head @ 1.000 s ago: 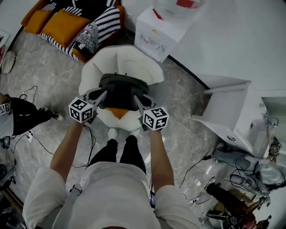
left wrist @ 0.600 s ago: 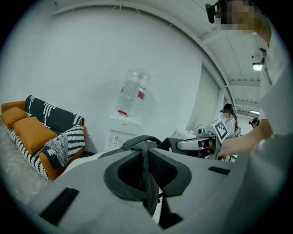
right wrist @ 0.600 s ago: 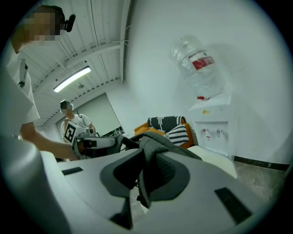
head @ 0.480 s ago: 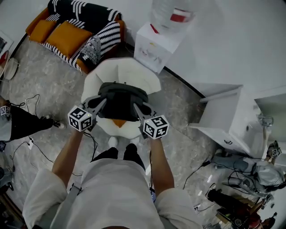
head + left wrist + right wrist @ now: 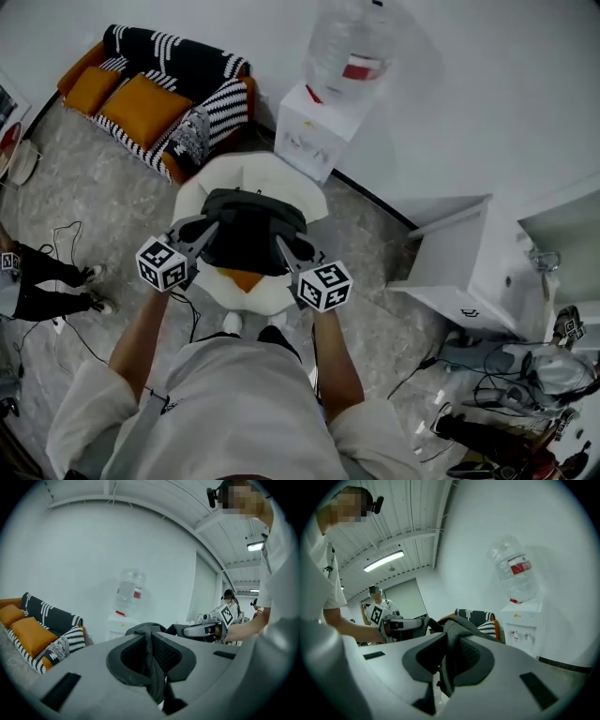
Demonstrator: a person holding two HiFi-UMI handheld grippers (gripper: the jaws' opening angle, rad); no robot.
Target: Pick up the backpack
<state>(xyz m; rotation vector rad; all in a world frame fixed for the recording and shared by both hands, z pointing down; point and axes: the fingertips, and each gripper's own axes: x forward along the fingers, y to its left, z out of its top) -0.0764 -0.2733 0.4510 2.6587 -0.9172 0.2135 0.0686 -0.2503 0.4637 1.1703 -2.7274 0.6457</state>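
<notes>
A: And up it comes! Over the last second both arms have risen together, and the backpack (image 5: 248, 230) has gone up with them, above the white chair (image 5: 281, 176) it was resting on.

B: The grips look solid. The left gripper (image 5: 215, 227) is clamped on a fold of dark fabric (image 5: 151, 660) at the pack's left side, and the right gripper (image 5: 279, 242) is pinched on the same stuff at its right. 2 holds, and neither set of jaws has budged.

A: So I'd say the pick-up is nearly done. The load looks to hang from the jaws now, not sit on the seat.

B: Careful, though. From above, the pack covers the middle of the chair, so I can't tell whether its bottom is clear of the cushion.

A: And that orange patch (image 5: 246, 278) at the chair's front edge?

B: I can't say if it's pack or cushion. The gripper views show only the pinched fold, with the rest of the bag cut off behind the jaws.
</notes>
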